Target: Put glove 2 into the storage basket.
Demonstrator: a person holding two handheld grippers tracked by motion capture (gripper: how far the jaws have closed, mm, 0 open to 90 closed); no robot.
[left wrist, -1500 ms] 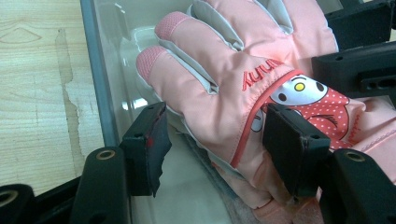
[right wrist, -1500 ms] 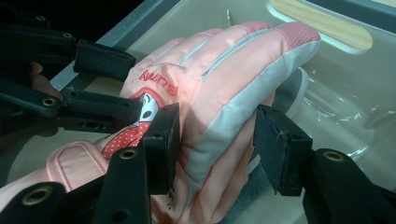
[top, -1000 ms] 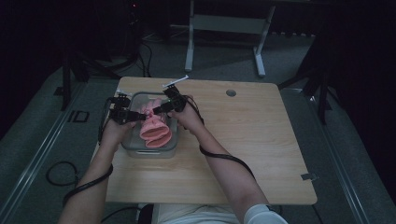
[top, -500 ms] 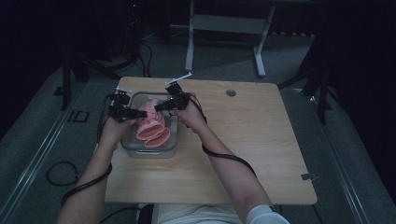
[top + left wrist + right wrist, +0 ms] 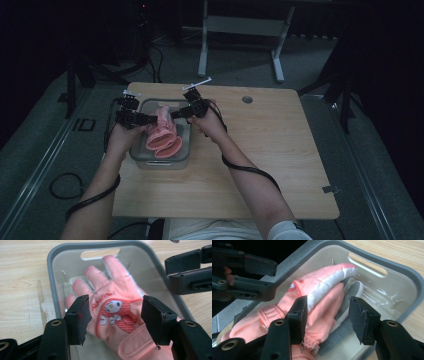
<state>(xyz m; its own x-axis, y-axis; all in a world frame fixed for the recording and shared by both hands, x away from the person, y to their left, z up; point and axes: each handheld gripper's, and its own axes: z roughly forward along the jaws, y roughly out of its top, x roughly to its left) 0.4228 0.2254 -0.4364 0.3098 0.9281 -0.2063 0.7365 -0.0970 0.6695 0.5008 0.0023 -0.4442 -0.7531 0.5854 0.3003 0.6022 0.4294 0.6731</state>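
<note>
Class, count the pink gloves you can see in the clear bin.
2. One pink fabric glove with a cartoon patch lies on top in the clear grey-rimmed plastic bin; a second pink glove lies beneath it. More may be hidden.

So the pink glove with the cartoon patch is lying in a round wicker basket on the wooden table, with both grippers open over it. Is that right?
Not quite. The pink glove lies in a clear rectangular bin with a grey rim, not a round wicker basket; the left gripper view shows it. The rest holds: wooden table, left gripper and right gripper open over it.
</note>
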